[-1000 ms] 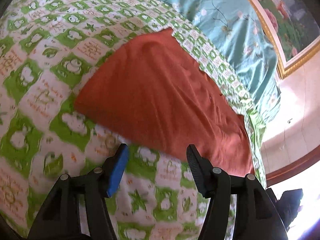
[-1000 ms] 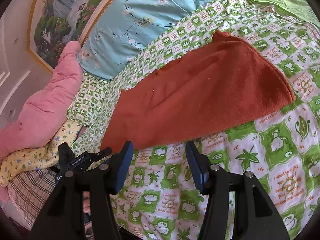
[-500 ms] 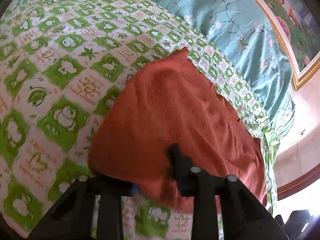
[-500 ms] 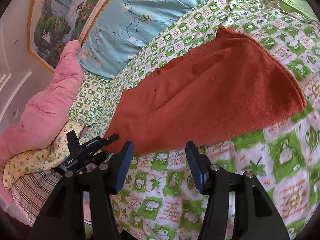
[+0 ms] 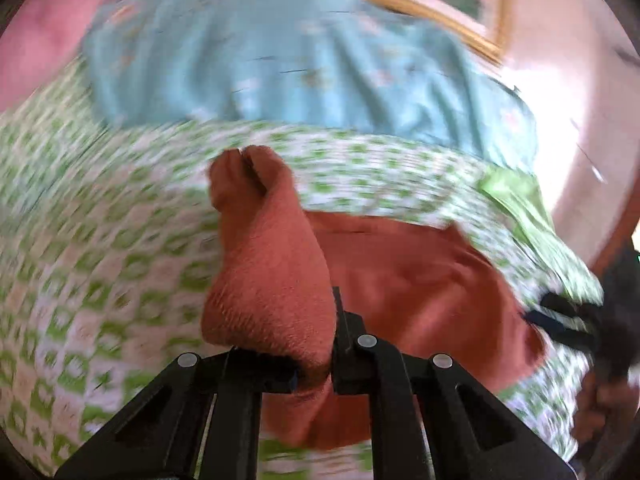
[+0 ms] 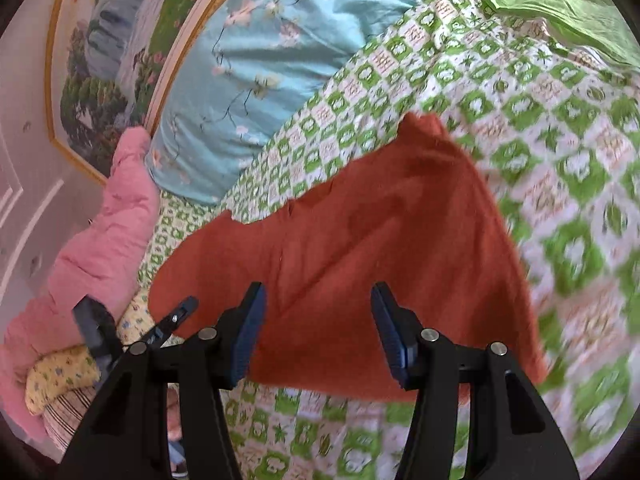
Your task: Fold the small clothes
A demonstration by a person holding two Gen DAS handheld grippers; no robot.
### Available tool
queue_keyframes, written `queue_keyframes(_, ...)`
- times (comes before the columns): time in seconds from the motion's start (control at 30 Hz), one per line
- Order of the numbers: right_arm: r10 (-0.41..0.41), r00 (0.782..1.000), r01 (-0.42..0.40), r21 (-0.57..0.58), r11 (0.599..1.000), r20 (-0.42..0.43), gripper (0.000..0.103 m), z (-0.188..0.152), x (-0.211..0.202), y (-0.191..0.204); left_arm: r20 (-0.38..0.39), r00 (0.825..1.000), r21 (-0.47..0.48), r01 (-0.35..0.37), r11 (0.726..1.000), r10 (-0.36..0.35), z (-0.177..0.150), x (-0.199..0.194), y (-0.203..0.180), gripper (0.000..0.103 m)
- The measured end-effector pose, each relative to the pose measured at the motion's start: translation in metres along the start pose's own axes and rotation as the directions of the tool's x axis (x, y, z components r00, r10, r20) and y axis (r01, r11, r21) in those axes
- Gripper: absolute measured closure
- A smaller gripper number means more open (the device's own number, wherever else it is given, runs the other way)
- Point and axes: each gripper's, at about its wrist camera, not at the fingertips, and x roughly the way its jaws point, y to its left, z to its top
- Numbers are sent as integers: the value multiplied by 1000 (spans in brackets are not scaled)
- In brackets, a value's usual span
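Rust-orange knit, a small sweater (image 5: pixel 420 280), lies on our green-and-white checked quilt (image 5: pixel 100 240). Our left gripper (image 5: pixel 316 364) is clamped on one bunched edge of it, and the pinched fold stands up directly ahead of the fingers, with the rest trailing off to their right. Our right gripper (image 6: pixel 316 332) hangs with its blue-padded fingers (image 6: pixel 248 332) spread apart, holding nothing; the sweater (image 6: pixel 360 248) spreads flat just beyond and between them. Farther ahead sits a light-blue floral duvet (image 6: pixel 240 80).

The left gripper (image 5: pixel 316 356) is matt black plastic with round silver screws. The right gripper (image 6: pixel 316 332) is alike, its fingers (image 6: pixel 394 332) faced with ribbed dark blue pads.
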Motion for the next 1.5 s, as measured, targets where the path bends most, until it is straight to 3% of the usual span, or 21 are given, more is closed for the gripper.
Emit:
queue_keyframes(0.17, 106, 993, -102, 73, 992, -53, 47, 30, 7, -21, -53, 997, 239, 67, 969, -56, -30, 31, -92, 94)
queue_keyframes(0.27, 104, 989, -97, 75, 992, -107, 44, 41, 21, -29, -114, 993, 340, 50, 939, -11, -61, 59, -123, 94)
queue_keyframes(0.33, 110, 982, -96, 98, 991, -151, 42, 45, 36, -35, -115, 993, 376, 26, 926, 19, -73, 66, -130, 94)
queue_keyframes(0.57, 113, 958, -100, 61, 993, -265, 42, 55, 91, -20, -102, 995, 375, 28, 927, 11, -73, 60, -121, 94)
queue_keyframes(0.67, 109, 937, -106, 26, 994, -333, 42, 58, 121, -5, -97, 995, 390, 20, 921, 19, -77, 56, -126, 94)
queue_keyframes(0.73, 66, 925, -78, -15, 997, -374, 42, 55, 141, 4, -96, 995, 398, 14, 917, 27, -77, 56, -127, 94)
queue_keyframes(0.77, 38, 919, -57, -37, 998, -393, 53, 53, 149, 7, -98, 995, 399, 15, 917, 27, -77, 57, -127, 94)
queue_keyframes(0.8, -2, 916, -32, -79, 996, -402, 77, 52, 155, 10, -99, 995, 402, 13, 916, 30, -75, 55, -127, 94)
queue_keyframes(0.83, -24, 917, -20, -106, 994, -398, 79, 52, 154, 13, -98, 995, 404, 14, 915, 28, -72, 53, -128, 94)
queue_keyframes(0.9, 24, 934, -67, -108, 992, -357, 85, 60, 137, 17, -76, 997, 399, 30, 916, 1, -59, 41, -132, 94)
queue_keyframes(1.1, 31, 969, -79, -189, 979, -244, 86, 95, 71, 19, -66, 992, 396, 128, 909, -111, -31, 34, -173, 94)
queue_keyframes(1.3, -51, 963, 25, -101, 995, -264, 87, 91, 64, -44, -201, 965, 330, 227, 916, -166, -51, 73, -194, 94)
queue_keyframes(1.43, -30, 966, 10, -77, 997, -257, 87, 86, 61, -58, -200, 963, 322, 237, 917, -179, -56, 76, -193, 93)
queue_keyframes(1.5, -27, 969, 5, -89, 996, -247, 87, 88, 59, -55, -201, 954, 292, 276, 916, -224, -54, 77, -189, 90)
